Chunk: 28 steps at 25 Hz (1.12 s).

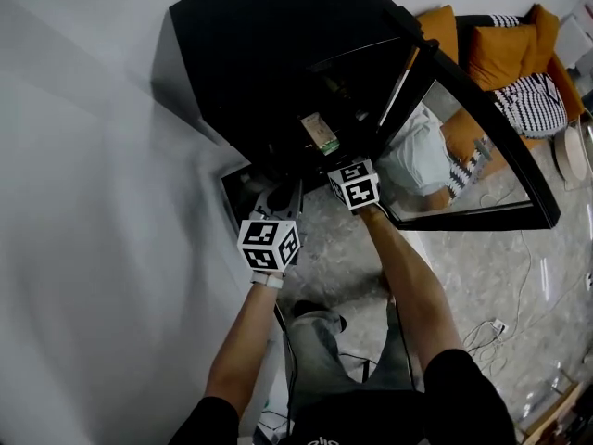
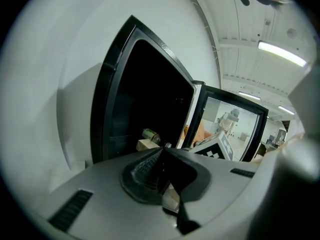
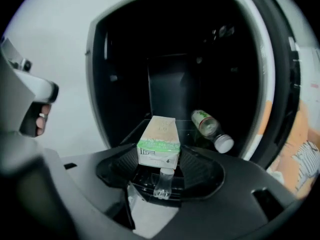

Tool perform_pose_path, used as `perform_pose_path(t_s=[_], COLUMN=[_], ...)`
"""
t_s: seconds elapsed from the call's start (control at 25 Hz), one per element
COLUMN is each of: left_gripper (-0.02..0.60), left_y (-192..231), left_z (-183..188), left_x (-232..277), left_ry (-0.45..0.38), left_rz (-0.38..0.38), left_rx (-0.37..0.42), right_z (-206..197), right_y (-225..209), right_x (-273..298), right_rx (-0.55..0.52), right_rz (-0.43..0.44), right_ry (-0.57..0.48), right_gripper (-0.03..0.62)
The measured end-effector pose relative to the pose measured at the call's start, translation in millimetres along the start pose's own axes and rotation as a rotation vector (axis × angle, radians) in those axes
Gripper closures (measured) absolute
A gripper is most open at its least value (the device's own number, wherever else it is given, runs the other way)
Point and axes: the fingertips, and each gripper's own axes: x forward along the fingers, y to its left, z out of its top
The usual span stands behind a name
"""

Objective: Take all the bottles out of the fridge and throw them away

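Honestly, got the right gripper (image 3: 160, 164) clamped on the carton (image 3: 159, 139), left gripper (image 2: 161, 159) pinched together, empty. Could clip the bottle (image 3: 209, 126) lying sideways in the fridge (image 3: 170, 84) near it while pulling out, and send it rolling.

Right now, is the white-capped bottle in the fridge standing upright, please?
No, the white-capped bottle lies on its side in the fridge, right of the carton.
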Motion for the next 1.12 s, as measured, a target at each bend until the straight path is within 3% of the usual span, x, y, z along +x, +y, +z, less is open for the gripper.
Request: perform_pose_path(t_s=[0.64, 0.96, 1.12], left_gripper=[0.578, 0.578, 0.578], left_y=[-125, -174, -171], left_z=[70, 102, 106], left_x=[-64, -83, -97], left_ry=[0.006, -0.055, -0.071], left_rz=[0.181, 0.235, 0.278], left_rx=[-0.045, -0.095, -0.119], right_z=[73, 95, 97], right_y=[-12, -14, -7], right_x=[-192, -247, -259], right_rx=[0.041, 0.023, 0.016], right_rz=[0.114, 0.187, 0.202], right_ry=[-0.012, -0.014, -0.009], right_gripper=[0.326, 0.326, 0.326])
